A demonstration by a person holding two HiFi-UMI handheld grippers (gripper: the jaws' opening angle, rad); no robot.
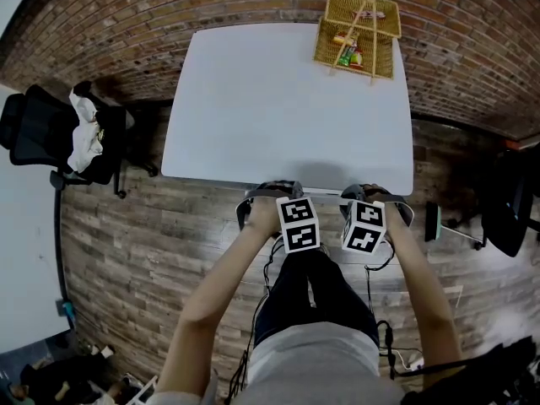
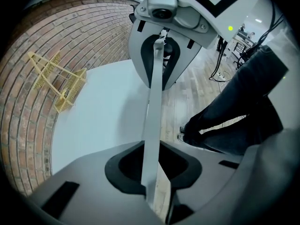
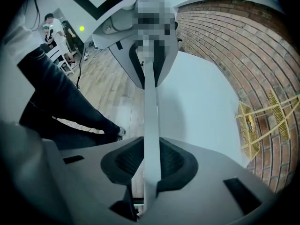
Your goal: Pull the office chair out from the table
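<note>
The office chair is tucked under the white table (image 1: 253, 99), mostly hidden in the head view. Its thin grey back rim (image 2: 153, 102) (image 3: 150, 111) runs straight between both pairs of jaws. At the table's near edge my left gripper (image 1: 268, 194) (image 2: 152, 172) points steeply down, its pads pressed on that rim. A little to its right, my right gripper (image 1: 371, 194) (image 3: 150, 168) clamps the same rim. Each gripper view shows the other gripper at the rim's far end. The person's dark-trousered legs (image 1: 312, 294) stand just behind the chair.
A wicker basket (image 1: 357, 34) sits on the table's far right corner. A black office chair with a white cloth (image 1: 63, 133) stands to the left, another black chair (image 1: 510, 209) to the right. A brick wall (image 1: 126, 24) lies behind the table. Cables (image 1: 384, 344) trail on the wooden floor.
</note>
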